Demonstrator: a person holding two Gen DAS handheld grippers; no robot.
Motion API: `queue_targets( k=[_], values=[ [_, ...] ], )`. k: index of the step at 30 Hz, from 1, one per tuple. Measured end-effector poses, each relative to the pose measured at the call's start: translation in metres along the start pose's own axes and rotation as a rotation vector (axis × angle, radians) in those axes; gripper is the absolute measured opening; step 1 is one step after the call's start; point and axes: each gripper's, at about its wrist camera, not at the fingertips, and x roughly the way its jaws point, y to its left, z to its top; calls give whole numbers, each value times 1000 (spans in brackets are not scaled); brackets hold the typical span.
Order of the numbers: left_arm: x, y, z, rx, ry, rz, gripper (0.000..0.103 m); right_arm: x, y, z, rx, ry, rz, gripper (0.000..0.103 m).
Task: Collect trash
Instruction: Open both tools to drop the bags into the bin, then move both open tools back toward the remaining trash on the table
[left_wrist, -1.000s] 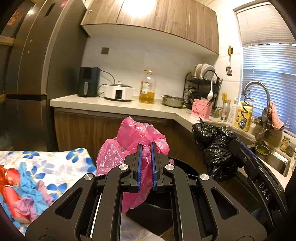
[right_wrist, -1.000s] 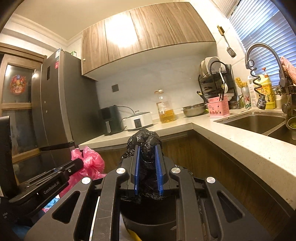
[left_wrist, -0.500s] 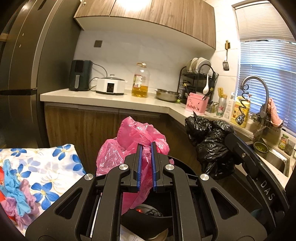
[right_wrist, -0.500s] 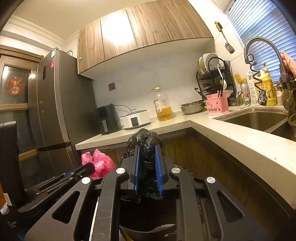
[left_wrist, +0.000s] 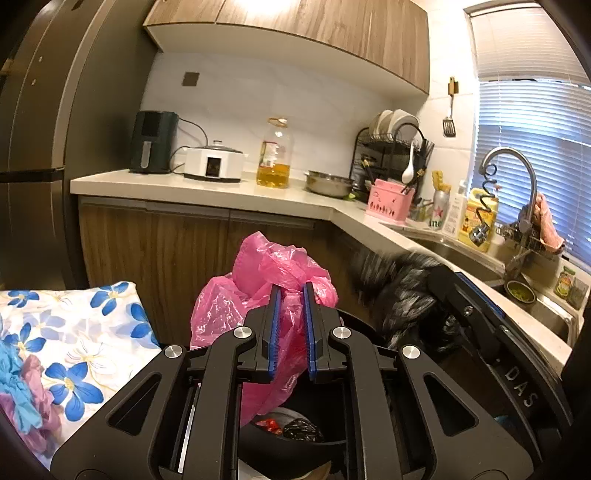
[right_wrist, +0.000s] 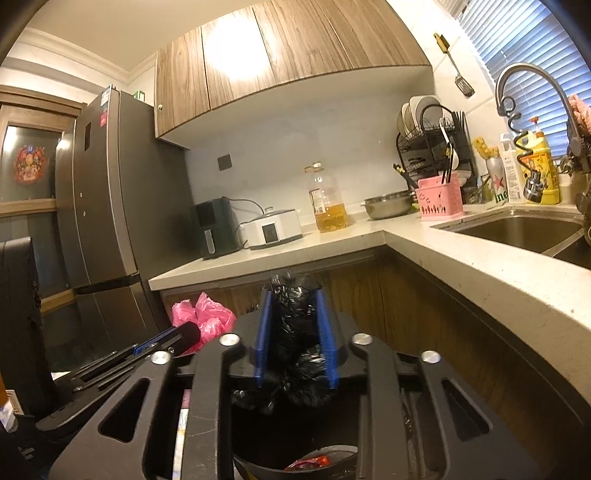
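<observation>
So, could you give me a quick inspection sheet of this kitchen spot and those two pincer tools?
Surface: pale countertop, crowded along the wall.
Job's things: pink bag and black bag over a black bin with rubbish inside.
Clutter: oil bottle, steel bowl, dish rack, pink caddy.
Grippers: left gripper shut on the pink bag; right gripper jaws have just been opening, black bag blurred between them, seemingly slipping free.
Cables: cord behind the air fryer.
Surroundings: fridge, sink, floral cloth.

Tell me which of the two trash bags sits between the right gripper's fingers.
The black bag. It sits between the right gripper fingers, whose jaws have just been opening; the pink bag is between the left gripper fingers instead.
</observation>
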Motion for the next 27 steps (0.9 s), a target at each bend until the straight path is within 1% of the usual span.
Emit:
queue_targets(
  k=[1,2,3,4,6,10,12,15,18,20,22,25,27],
  values=[
    [2,1,0,0,6,2,14,2,-1,-1,0,3,-5,31],
    [5,2,-1,-4,15,-6,18,4,-3,-2,2,9,-12,34],
    [6,4,-3,-12,19,-13,24,7,-6,-4,10,18,-17,35],
    [8,5,-3,-19,21,-13,28,8,-9,-6,14,23,-25,37],
    [12,9,-6,-36,32,-17,47,9,-13,-8,22,29,-37,38],
    [14,15,-10,-59,53,-29,53,7,-19,-13,30,41,-59,50],
    [11,16,-11,-59,42,-14,61,4,-19,-15,37,46,-65,54],
    [2,19,-11,-67,28,1,69,-1,-18,-15,35,44,-70,63],
    [-11,23,-13,-61,12,48,76,-6,-14,-15,27,47,-73,69],
    [-20,25,-14,-55,9,77,78,-9,-12,-16,24,49,-70,76],
    [-29,28,-15,-57,3,105,81,-14,-7,-17,25,54,-71,80],
    [-46,36,-18,-66,-11,151,84,-21,1,-17,14,60,-58,84],
    [-60,44,-19,-74,-22,193,85,-26,7,-18,5,56,-50,84]
  ],
)
